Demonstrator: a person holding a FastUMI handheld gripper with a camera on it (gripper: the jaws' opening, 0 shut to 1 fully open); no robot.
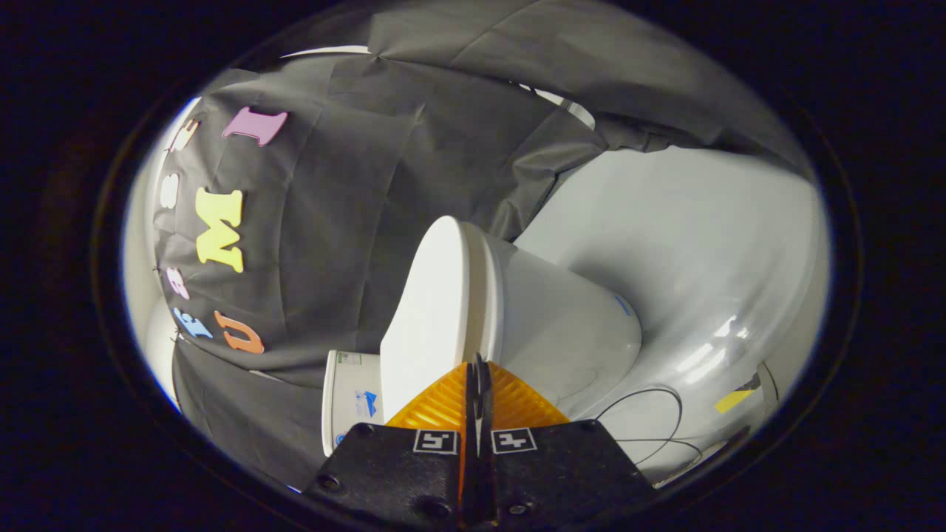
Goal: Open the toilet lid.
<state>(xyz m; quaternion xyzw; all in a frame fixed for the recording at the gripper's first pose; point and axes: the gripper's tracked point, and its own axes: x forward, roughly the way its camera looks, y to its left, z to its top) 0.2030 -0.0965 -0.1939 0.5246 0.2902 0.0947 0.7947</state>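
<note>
I see my gripper (477,363) with its 2 fingers pressed together, only a thin slit between the ribbed, wedge-shaped pads (442,403); nothing sits between them, so it is clenched on itself. The tips meet right at the edge of the toilet lid (432,310), though I cannot tell whether they actually touch it. The view is rolled sideways. The lid is a smooth, matte white oval, lying flat against the seat (489,295), whose rim forms a narrow band beside it. Beyond the seat swells the glossy white ceramic bowl (569,325), rounded and tapering. On the other side of the lid, near the fingers, stands the boxy white tank (351,399), with small printed stickers on it. The floor (702,251) behind the bowl is pale, sleek and faintly reflective, and a thin black cable (650,414) loops across it near the gripper's body.
</note>
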